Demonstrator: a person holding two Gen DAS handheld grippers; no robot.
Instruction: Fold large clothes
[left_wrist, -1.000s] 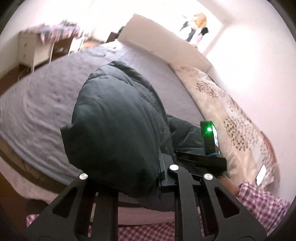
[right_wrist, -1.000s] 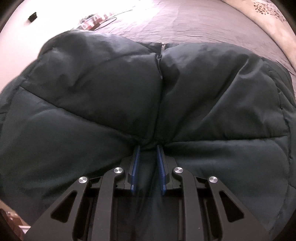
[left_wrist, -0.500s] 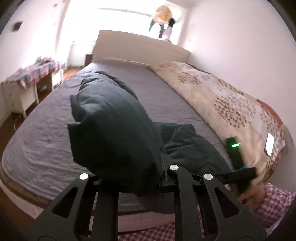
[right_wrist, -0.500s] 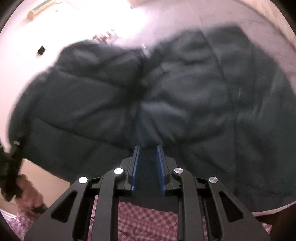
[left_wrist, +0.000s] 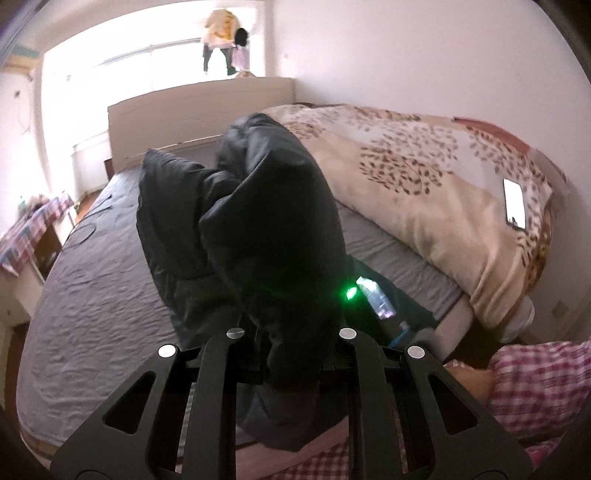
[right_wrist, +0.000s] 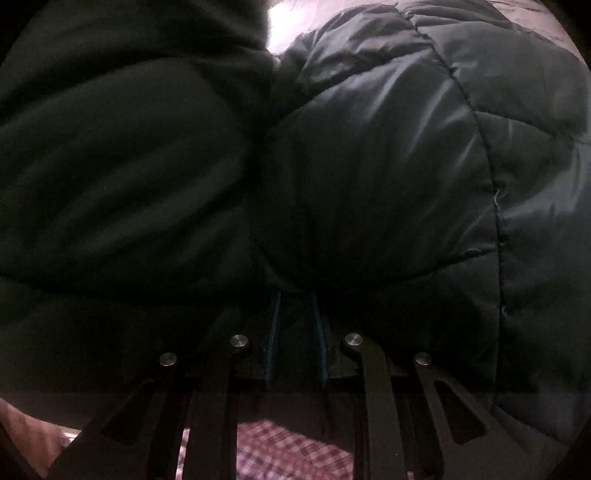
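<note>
We see the dark puffer jacket bunched directly ahead of the left gripper, its jaws clamped on the fabric, above the grey bed. Its long axis runs away toward the headboard. The right gripper pinches jacket fabric narrowly between blue pads, having just tightened slightly.

Both wrist views close; share dark jacket.

The jacket hangs over the bed, quilt to its right.
</note>
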